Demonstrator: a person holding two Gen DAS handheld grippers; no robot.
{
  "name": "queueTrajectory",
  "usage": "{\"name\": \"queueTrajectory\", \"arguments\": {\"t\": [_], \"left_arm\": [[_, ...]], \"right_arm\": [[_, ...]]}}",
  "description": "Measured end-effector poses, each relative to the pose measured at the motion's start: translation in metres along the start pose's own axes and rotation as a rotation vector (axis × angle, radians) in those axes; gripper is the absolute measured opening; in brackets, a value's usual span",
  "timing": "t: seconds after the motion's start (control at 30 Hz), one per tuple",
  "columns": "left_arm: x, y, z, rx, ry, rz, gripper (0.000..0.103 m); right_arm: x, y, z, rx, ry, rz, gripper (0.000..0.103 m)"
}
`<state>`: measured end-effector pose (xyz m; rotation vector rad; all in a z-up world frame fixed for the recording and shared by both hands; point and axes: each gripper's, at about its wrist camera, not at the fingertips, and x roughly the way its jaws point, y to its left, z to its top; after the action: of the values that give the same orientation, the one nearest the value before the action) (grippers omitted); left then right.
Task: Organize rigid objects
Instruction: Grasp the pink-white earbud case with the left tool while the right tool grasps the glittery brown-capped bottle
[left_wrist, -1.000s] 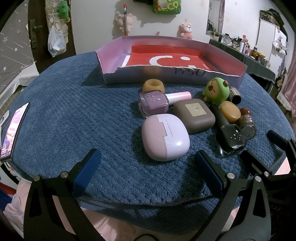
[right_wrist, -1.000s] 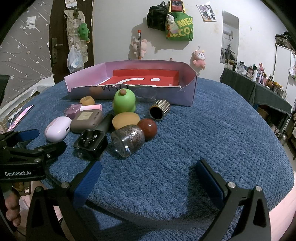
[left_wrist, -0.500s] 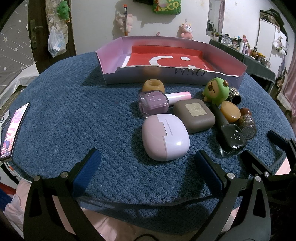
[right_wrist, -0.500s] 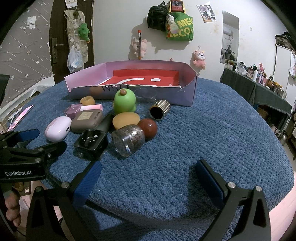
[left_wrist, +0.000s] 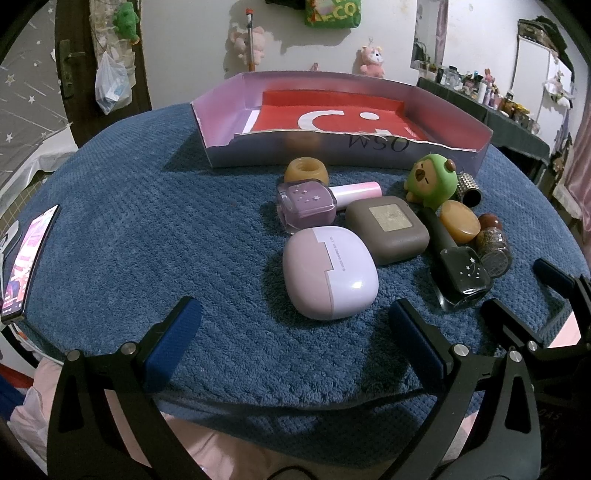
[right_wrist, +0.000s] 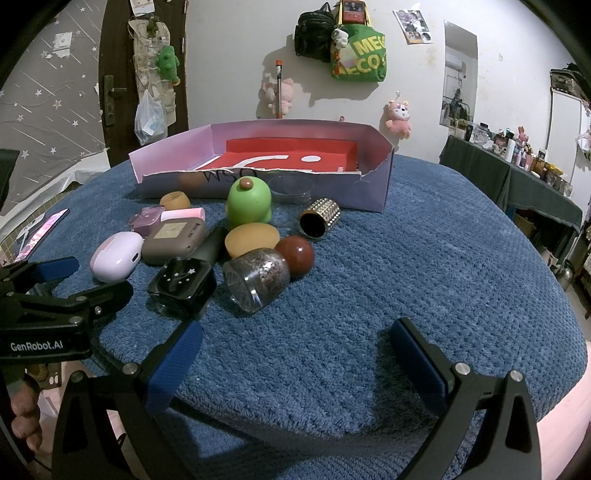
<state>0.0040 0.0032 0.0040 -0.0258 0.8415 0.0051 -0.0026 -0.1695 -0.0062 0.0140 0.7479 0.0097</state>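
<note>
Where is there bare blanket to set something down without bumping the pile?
The blue blanket is bare on the right, past the studded cap and red ball. It is also bare on the left between the phone and lilac case. The cluster before the box is crowded.

three nail polish bottles (left_wrist: 306, 201), two cases (left_wrist: 330, 272)
</note>
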Motion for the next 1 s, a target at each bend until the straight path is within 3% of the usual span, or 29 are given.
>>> {"name": "queueTrajectory", "arguments": {"t": [0.33, 0.47, 0.67, 0.9, 1.0], "left_arm": [[0.005, -0.001, 0.009, -0.005, 0.008, -0.008, 0.103], [0.008, -0.005, 0.013, 0.006, 0.008, -0.014, 0.096], [0.013, -0.010, 0.019, 0.016, 0.004, -0.021, 0.080], [0.015, -0.012, 0.023, 0.021, 0.001, -0.035, 0.056], [0.014, -0.014, 0.022, 0.029, -0.002, -0.041, 0.049]], "right_arm": [[-0.002, -0.010, 0.014, 0.001, 0.010, 0.054, 0.091], [0.006, -0.014, 0.022, -0.010, 0.019, 0.065, 0.086], [0.014, -0.012, 0.029, -0.044, 0.022, 0.090, 0.083], [0.020, -0.004, 0.033, -0.077, 0.026, 0.134, 0.062], [0.020, -0.003, 0.032, -0.079, 0.026, 0.131, 0.061]]}}
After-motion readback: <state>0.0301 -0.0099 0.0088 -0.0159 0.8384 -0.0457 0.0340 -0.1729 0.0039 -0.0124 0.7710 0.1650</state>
